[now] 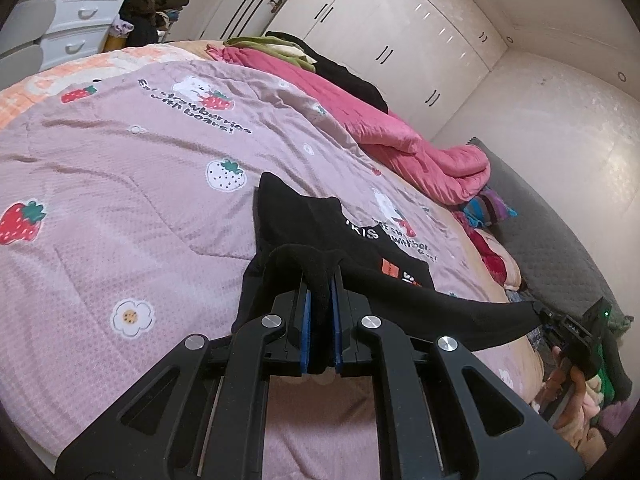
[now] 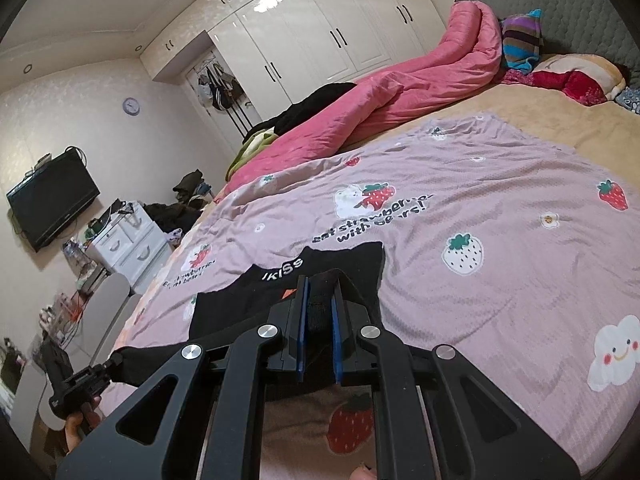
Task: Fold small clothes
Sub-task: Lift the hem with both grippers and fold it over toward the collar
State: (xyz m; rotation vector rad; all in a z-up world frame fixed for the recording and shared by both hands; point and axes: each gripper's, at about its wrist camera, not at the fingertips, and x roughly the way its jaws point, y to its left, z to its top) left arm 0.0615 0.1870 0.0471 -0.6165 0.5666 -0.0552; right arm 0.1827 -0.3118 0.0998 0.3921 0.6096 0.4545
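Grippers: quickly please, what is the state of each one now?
Left gripper: closed on the black garment.
Right gripper: closed on the same garment.

Garment (image 1: 320, 232) lies on the blanket (image 1: 120, 168) covering the bed (image 2: 560, 120). Rolled quilt (image 1: 400, 136) lies behind it, wardrobe (image 1: 380, 20) beyond.

— Hidden where the black garment (image 1: 304, 236) bunches between the blue pads (image 1: 306, 328): the pinched edge itself.
— Cut off at the frame's lower right: the hand (image 1: 568, 392) under the right gripper (image 1: 538, 310).
— Too small to read: the clock (image 2: 131, 106). Covered by cloth: part of the blanket (image 2: 500, 216) lettering.
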